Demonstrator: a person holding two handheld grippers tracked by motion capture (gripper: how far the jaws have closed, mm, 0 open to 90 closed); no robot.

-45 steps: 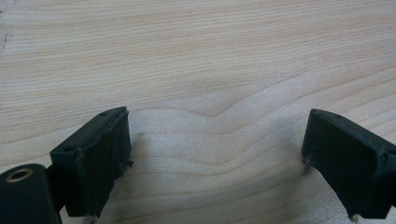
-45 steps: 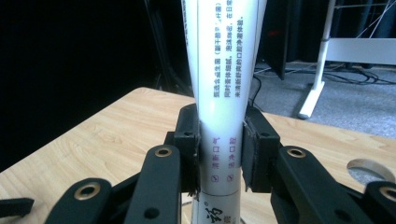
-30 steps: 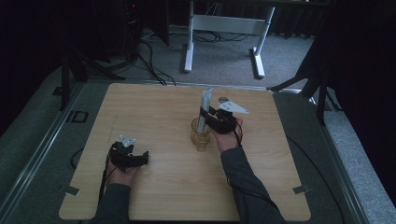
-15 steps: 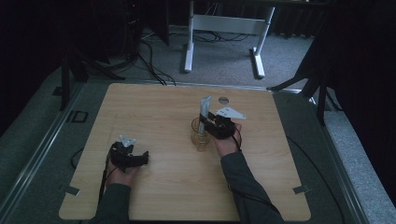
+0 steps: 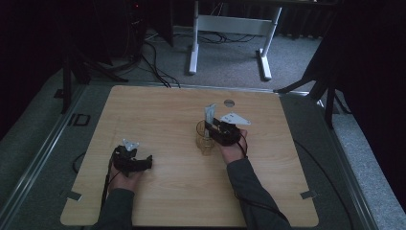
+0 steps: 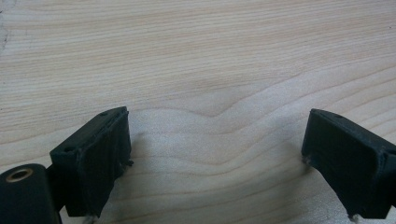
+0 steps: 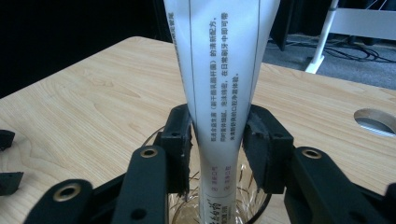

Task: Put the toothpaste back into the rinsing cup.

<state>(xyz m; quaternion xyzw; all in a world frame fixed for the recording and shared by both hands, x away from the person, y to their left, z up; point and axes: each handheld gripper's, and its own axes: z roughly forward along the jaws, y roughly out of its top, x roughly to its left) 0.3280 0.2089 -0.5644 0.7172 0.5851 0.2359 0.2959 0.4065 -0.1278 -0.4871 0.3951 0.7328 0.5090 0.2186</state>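
Note:
A white printed tube (image 7: 219, 70) stands upright with its lower end inside a clear glass (image 7: 187, 214) on the wooden table. My right gripper (image 7: 217, 144) straddles the tube just above the glass rim. Its jaws have just been opening; the pads flank the tube's sides closely without squeezing it. From above, the tube (image 5: 209, 115) rises out of the glass (image 5: 206, 141) at mid-table, with the right gripper (image 5: 211, 128) beside it. My left gripper (image 5: 149, 161) rests low at the table's front left. Its jaws (image 6: 215, 154) stand wide open over bare wood.
A round cable hole (image 5: 229, 102) lies in the table (image 5: 158, 110) just behind the glass. A white desk frame (image 5: 230, 24) and cables stand on the floor beyond the far edge. The left gripper's jaw tips (image 7: 7, 158) appear at the left edge of the right gripper view.
The right hand has come down slightly with the tube, which now stands lower and straighter in the glass. The left hand has stayed put.

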